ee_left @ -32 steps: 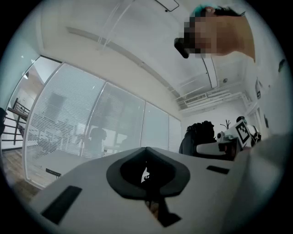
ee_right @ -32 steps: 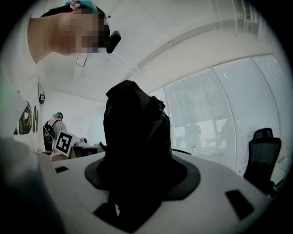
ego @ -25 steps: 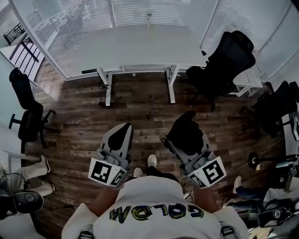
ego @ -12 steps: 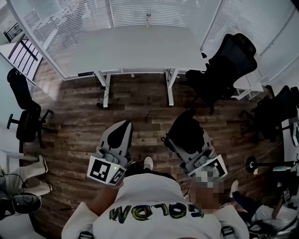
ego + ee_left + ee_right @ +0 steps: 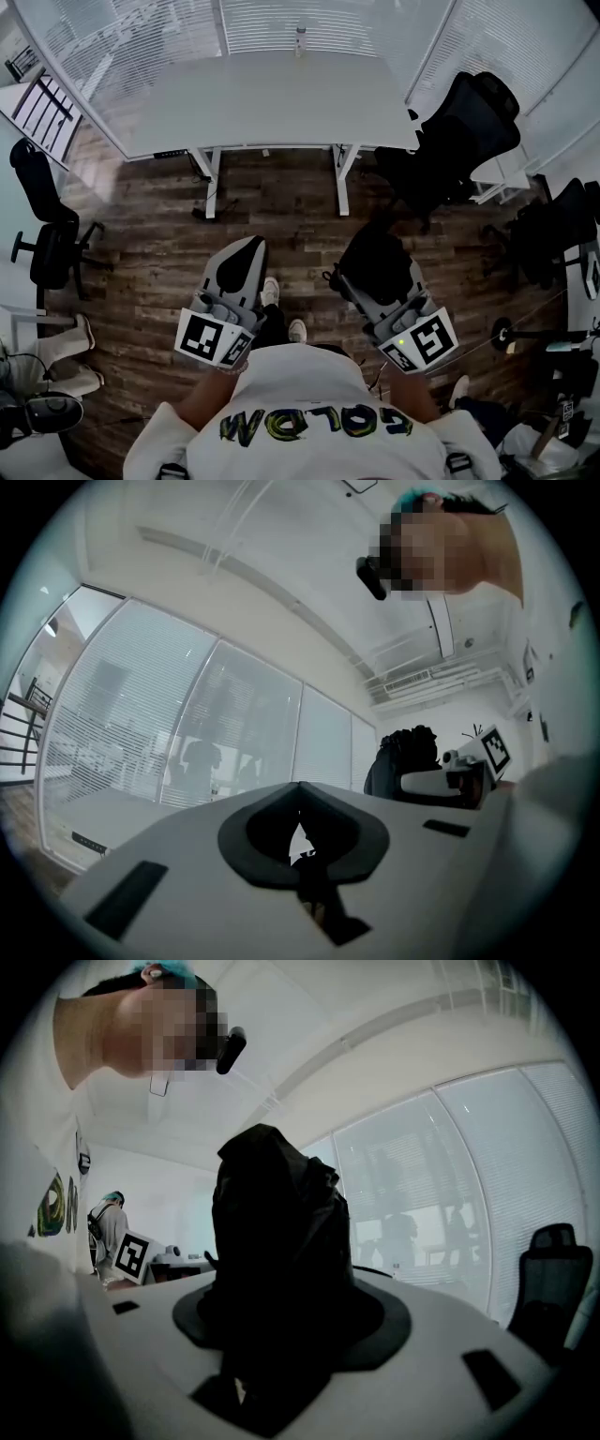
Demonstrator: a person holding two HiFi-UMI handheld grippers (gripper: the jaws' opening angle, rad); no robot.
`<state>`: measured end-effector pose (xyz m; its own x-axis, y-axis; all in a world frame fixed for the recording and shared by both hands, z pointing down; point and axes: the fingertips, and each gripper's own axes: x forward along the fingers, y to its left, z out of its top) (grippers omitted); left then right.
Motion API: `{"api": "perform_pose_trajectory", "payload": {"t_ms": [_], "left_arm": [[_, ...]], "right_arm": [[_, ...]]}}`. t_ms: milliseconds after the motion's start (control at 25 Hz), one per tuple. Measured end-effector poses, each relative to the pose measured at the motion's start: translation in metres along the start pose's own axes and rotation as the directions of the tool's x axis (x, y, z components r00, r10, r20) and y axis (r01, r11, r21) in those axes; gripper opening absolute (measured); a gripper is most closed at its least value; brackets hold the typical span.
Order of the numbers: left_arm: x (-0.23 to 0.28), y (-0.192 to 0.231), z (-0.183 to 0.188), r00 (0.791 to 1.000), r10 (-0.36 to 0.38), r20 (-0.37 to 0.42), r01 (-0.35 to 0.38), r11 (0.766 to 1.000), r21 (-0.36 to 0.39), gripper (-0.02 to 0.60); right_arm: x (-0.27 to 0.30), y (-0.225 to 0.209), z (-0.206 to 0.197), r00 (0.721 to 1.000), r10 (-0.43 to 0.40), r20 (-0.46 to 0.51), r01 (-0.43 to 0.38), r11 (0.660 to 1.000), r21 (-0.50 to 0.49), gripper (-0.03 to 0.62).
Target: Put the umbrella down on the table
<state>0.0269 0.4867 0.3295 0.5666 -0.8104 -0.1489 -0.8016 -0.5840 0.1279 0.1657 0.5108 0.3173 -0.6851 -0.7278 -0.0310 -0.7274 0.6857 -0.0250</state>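
A folded black umbrella (image 5: 373,262) sits bunched between the jaws of my right gripper (image 5: 377,281), which is shut on it. In the right gripper view the umbrella (image 5: 277,1232) rises as a dark crumpled mass out of the jaws and hides their tips. My left gripper (image 5: 240,272) is held beside it, its jaws meeting at the tip with nothing in them; the left gripper view shows the same (image 5: 300,787). Both are held out level over the wooden floor. The white table (image 5: 272,98) stands ahead, some way off from both grippers.
A small bottle (image 5: 300,37) stands at the table's far edge against the glass wall with blinds. A black office chair (image 5: 459,131) is at the table's right end, another (image 5: 42,216) at the left. Cluttered gear lies at the lower right.
The table and floor have slid down the head view: the person has stepped towards the table, carrying both grippers along. The grip on the umbrella looks unchanged.
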Motion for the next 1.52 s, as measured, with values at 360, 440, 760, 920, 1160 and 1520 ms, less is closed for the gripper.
{"api": "perform_pose_trajectory", "payload": {"t_ms": [360, 440, 760, 920, 1160, 1520], "left_arm": [[0.039, 0.053, 0.001, 1.0, -0.012, 0.001, 0.012, 1.0, -0.006, 0.011], [0.05, 0.071, 0.002, 1.0, -0.014, -0.001, 0.014, 1.0, -0.01, 0.011], [0.085, 0.143, 0.011, 0.999, -0.04, 0.004, 0.04, 0.999, -0.018, 0.011], [0.093, 0.181, 0.015, 0.999, -0.049, -0.002, 0.049, 0.999, -0.021, 0.011], [0.103, 0.219, 0.02, 0.998, -0.068, -0.008, 0.067, 0.998, -0.02, 0.011], [0.123, 0.241, 0.01, 0.997, -0.076, -0.02, 0.076, 0.997, -0.021, 0.011]], "right_arm": [[0.057, -0.034, 0.003, 1.0, -0.023, -0.002, 0.023, 1.0, -0.016, 0.25], [0.076, -0.039, 0.003, 1.0, -0.023, -0.004, 0.023, 1.0, -0.015, 0.25], [0.157, -0.058, 0.005, 0.999, -0.036, -0.013, 0.035, 0.999, -0.018, 0.25], [0.194, -0.06, 0.008, 0.999, -0.046, -0.016, 0.045, 0.999, -0.029, 0.25], [0.235, -0.061, 0.008, 0.999, -0.047, -0.022, 0.046, 0.998, -0.036, 0.25], [0.259, -0.076, -0.003, 0.998, -0.05, -0.035, 0.05, 0.999, -0.019, 0.25]]}}
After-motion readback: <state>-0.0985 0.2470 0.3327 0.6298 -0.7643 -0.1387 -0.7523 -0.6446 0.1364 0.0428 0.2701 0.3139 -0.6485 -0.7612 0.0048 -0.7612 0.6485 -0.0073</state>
